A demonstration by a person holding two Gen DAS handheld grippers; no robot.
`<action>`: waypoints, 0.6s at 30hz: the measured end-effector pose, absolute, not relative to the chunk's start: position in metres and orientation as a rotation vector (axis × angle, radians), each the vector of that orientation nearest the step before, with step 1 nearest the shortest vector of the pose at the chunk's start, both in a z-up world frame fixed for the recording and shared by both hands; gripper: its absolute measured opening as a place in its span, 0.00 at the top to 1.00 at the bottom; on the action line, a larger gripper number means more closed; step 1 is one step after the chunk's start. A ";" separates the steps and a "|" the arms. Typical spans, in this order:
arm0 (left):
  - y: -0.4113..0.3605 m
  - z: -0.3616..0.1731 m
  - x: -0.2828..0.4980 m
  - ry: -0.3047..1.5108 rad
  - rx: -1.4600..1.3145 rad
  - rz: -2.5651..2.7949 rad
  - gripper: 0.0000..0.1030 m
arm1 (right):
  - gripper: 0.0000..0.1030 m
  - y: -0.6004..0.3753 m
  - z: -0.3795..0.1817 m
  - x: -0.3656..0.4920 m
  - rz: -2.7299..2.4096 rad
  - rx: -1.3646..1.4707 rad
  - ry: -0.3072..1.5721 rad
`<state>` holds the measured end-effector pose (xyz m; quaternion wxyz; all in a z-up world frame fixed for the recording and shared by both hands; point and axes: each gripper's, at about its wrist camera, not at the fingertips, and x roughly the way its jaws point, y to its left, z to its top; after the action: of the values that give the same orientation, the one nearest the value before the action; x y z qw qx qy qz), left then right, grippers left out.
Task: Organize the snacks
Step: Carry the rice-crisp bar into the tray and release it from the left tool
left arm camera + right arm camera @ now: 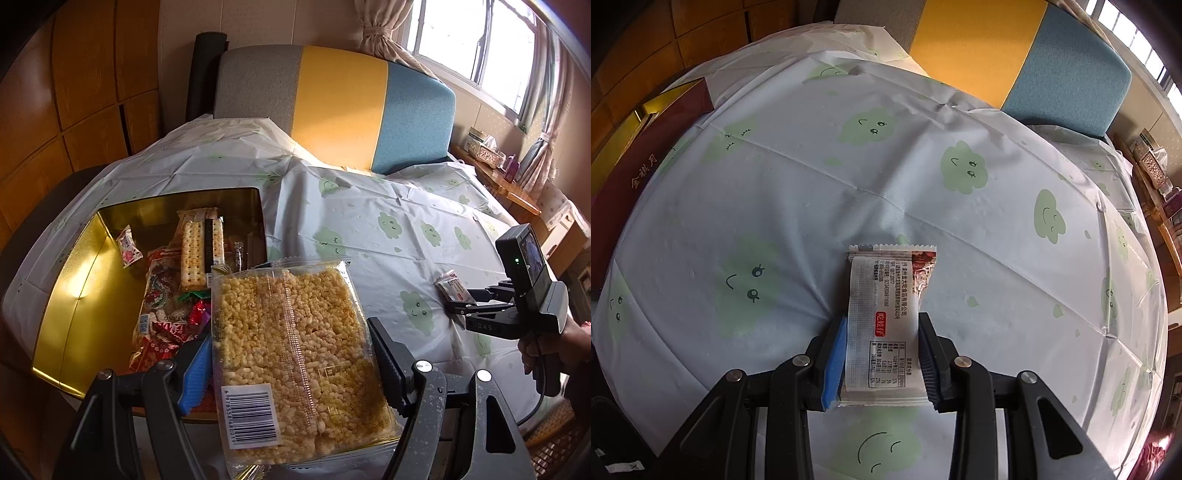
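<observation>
Most snacks already lie in the gold tin (74,295) at the table's (369,206) left. The left hand-held gripper (291,354) pinches a puffed-rice pack (295,354) beside it; the right hand-held gripper (882,354) clamps a small white packet (882,317), both awaiting the tin.

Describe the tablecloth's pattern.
White plastic tablecloth with pale green smiling clouds; right wrist view shows it best.

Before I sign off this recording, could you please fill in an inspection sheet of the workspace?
Surface: tablecloth with green clouds.
Job's things: gold tin holding snacks; puffed rice pack; small packet.
Clutter: nothing seen.
Grippers: left hand-held gripper shut on the puffed rice pack; right hand-held gripper shut on the small packet.
Cables: black cable under right handle.
Surroundings: chair, window, curtain.
</observation>
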<state>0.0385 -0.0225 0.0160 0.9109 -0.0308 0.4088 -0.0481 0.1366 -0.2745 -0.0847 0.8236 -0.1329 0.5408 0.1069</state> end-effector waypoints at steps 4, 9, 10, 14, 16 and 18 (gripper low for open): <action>-0.006 0.017 0.036 0.835 -0.091 -0.075 0.26 | 0.65 -0.277 -0.084 0.136 0.232 -0.262 1.150; 0.028 0.015 0.036 0.834 -0.149 -0.019 0.26 | 0.65 -0.278 -0.084 0.135 0.230 -0.265 1.144; 0.036 0.015 0.035 0.832 -0.160 0.000 0.26 | 0.65 -0.278 -0.084 0.134 0.229 -0.265 1.143; 0.079 0.017 0.034 0.822 -0.224 0.097 0.26 | 0.65 -0.277 -0.083 0.133 0.226 -0.274 1.140; 0.104 0.018 0.032 0.817 -0.263 0.156 0.26 | 0.65 -0.277 -0.083 0.133 0.227 -0.275 1.140; 0.130 0.018 0.028 0.820 -0.306 0.208 0.26 | 0.65 -0.276 -0.083 0.133 0.227 -0.278 1.140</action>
<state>0.0284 0.1299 0.0179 0.9006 -0.1477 0.3963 0.1003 0.1325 -0.2762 -0.0830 0.8268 -0.1307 0.5367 0.1067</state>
